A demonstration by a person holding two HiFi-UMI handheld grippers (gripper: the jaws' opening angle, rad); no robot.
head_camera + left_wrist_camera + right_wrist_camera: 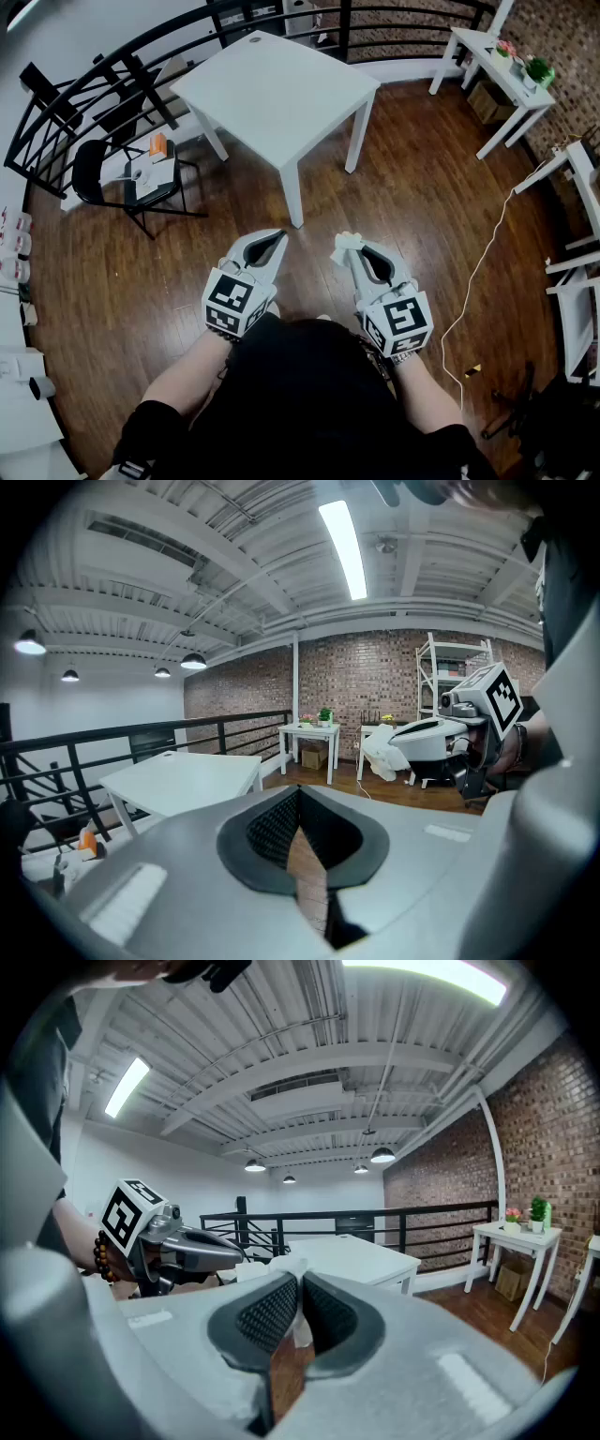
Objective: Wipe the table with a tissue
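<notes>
Flimsy-looking tissue [346, 241] was pinched by one edge in fingers of the right gripper [349, 251], left gripper [279, 234] fingers pressed together empty, desk [281, 89] at 12 o'clock.

We stand in a loft-style mezzanine workspace: brick wall [361, 682], black railing [103, 70], wooden floor [422, 216], white desk [277, 89], metal shelving [452, 666], fluorescent tube [342, 546] overhead.

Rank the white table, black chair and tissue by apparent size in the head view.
1. white table, clearly largest.
2. black chair.
3. tissue, pinched in the right claw, smallest despite being nearest the camera.
</notes>
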